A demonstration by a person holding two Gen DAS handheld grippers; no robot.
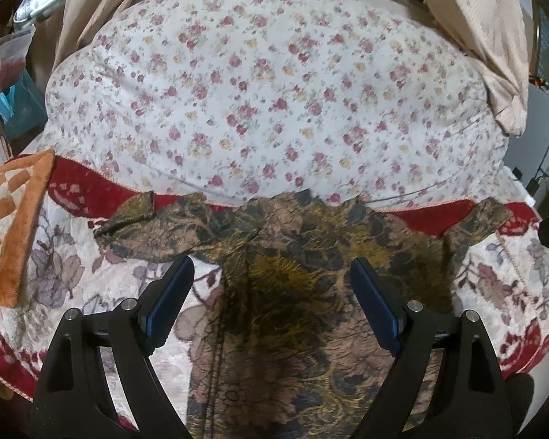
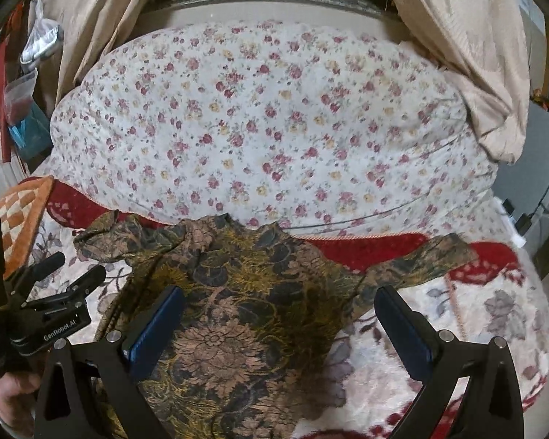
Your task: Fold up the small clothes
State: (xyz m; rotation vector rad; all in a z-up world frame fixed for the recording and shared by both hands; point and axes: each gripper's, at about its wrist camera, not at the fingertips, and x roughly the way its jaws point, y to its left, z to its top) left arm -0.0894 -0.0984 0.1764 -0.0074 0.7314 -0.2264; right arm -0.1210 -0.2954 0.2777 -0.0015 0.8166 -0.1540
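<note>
Brown and gold lace blouse lies flat on the flowered blanket, neck toward the far floral pillow, both sleeves spread out, so I can fold it evenly; my left gripper hangs wide over its left side, holding nothing; my right gripper also stands wide above the right half; I judge folding is not yet begun.

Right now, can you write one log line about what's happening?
stage: before fold | shirt: spread flat on blanket, sleeves out | left gripper: open, empty | right gripper: open, empty
</note>
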